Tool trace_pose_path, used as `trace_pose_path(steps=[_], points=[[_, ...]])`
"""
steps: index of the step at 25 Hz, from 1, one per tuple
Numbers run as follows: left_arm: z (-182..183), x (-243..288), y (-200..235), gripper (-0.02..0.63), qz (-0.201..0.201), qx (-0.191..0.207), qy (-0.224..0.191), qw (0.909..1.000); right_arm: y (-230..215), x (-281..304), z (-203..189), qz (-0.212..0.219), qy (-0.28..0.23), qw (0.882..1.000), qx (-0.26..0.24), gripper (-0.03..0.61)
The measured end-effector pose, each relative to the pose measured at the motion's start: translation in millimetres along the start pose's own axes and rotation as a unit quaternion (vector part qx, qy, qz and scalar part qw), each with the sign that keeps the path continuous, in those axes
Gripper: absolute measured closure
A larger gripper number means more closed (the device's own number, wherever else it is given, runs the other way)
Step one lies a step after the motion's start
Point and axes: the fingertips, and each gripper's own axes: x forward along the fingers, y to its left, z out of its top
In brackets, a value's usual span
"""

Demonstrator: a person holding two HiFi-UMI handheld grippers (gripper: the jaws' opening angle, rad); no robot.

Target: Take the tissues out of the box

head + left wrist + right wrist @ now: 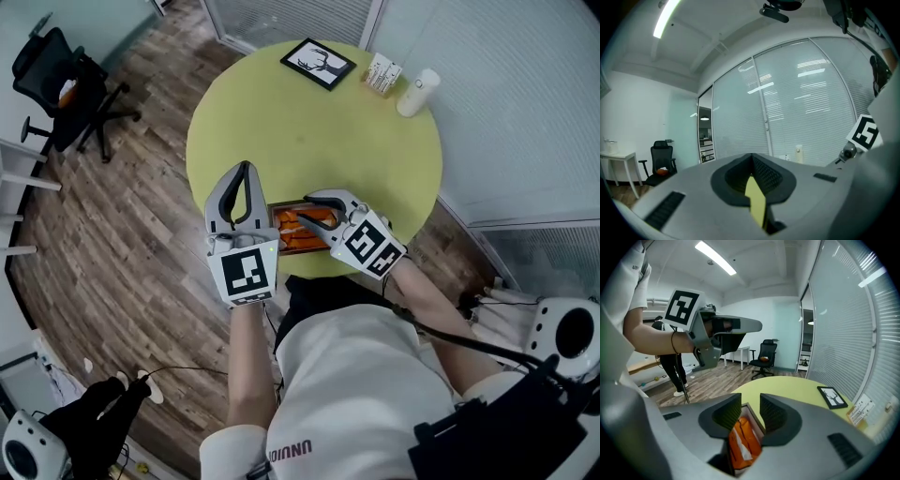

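A shallow wooden box (276, 208) lies at the near edge of the round yellow-green table (309, 131), filled with orange tissue packs (296, 234). My right gripper (307, 212) hovers just over the box, its jaws apart. In the right gripper view the right gripper (750, 411) shows an orange pack (743, 446) lying under the gap between its jaws, with nothing pressed between the pads. My left gripper (246, 170) is raised beside the box's left end, tips together and holding nothing. In its own view the left gripper (752, 161) points toward the glass wall.
At the table's far side lie a black-framed picture (319, 63), a small card holder (382, 73) and a white cylinder (417, 92). A black office chair (70, 89) stands on the wood floor to the left. Glass partitions with blinds (506, 112) run close behind the table.
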Motion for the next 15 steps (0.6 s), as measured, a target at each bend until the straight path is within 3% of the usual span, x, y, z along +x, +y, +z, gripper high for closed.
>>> trace_pose_path(steps=[3, 7, 11, 15], points=[[0, 2, 2, 0.603, -0.003, -0.014, -0.006, 0.9999, 8, 5, -10, 0.017, 0.027, 0.999, -0.015, 0.432], [-6, 4, 1, 0.603, -0.018, -0.002, 0.005, 0.9998, 14, 11, -20, 0.03, 0.052, 0.998, -0.03, 0.42], [-6, 5, 2, 0.603, -0.02, -0.024, -0.009, 0.9995, 20, 17, -29, 0.04, 0.072, 0.996, -0.036, 0.416], [-15, 3, 3, 0.603, -0.037, -0.007, 0.012, 0.9992, 29, 22, -38, 0.057, 0.098, 0.992, -0.048, 0.409]])
